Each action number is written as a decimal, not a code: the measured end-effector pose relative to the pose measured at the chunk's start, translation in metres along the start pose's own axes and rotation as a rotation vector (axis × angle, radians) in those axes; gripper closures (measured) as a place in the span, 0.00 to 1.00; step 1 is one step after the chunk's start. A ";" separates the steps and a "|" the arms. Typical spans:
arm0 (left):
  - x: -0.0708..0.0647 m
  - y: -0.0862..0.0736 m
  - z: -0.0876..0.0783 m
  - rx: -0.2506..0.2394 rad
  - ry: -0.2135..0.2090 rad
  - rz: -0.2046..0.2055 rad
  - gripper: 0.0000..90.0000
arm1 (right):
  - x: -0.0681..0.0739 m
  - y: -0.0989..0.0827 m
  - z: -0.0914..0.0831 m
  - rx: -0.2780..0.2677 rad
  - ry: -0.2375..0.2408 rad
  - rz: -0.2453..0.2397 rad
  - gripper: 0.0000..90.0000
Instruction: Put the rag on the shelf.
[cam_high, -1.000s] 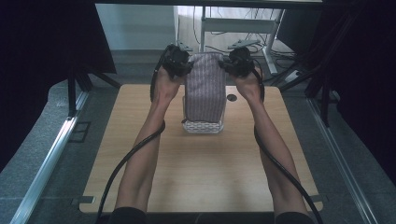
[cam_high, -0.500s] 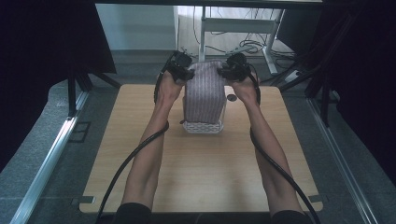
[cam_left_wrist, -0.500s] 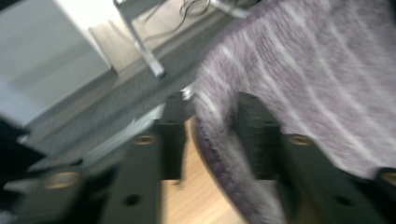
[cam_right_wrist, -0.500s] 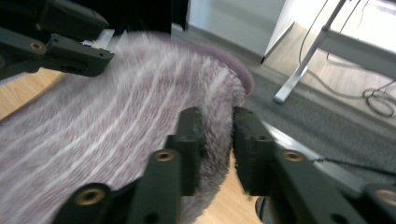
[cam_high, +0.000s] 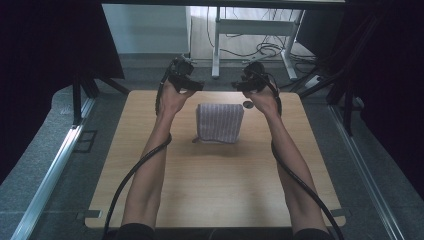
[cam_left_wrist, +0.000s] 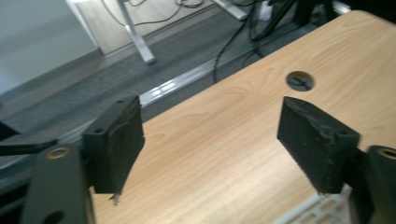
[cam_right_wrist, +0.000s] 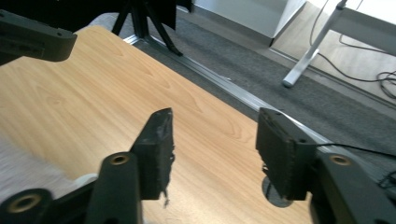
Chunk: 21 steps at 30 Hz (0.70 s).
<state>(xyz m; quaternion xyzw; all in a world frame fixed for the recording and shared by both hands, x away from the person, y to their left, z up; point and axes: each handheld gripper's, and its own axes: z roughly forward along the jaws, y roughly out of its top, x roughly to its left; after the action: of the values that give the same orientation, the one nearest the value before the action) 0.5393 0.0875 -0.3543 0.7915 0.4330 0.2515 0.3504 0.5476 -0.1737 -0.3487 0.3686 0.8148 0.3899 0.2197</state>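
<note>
1 striped grey cloth lies folded on table.

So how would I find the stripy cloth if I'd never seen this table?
Look at the wooden table, toward its far half. Between the person's two hands lies a folded towel, pale with thin stripes; it is the soft thing there, beside a small round hole.

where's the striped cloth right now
In the high view the folded striped cloth lies on the far half of the wooden table, about centred, between the left gripper and right gripper, beside the round hole.
</note>
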 end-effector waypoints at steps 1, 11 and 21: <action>0.001 -0.001 -0.001 -0.003 -0.005 -0.009 0.22 | 0.000 0.000 0.000 0.000 0.004 0.006 0.49; 0.001 -0.006 -0.015 -0.023 -0.113 -0.050 0.17 | 0.005 -0.006 -0.004 -0.024 0.073 0.046 0.35; -0.006 -0.014 -0.024 -0.024 -0.203 -0.035 0.14 | 0.011 -0.017 -0.017 -0.038 0.125 0.067 0.26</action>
<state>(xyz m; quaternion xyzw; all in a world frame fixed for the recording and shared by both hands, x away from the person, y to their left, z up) 0.5126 0.0958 -0.3502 0.8010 0.4060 0.1689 0.4062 0.5221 -0.1809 -0.3527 0.3666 0.8065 0.4346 0.1622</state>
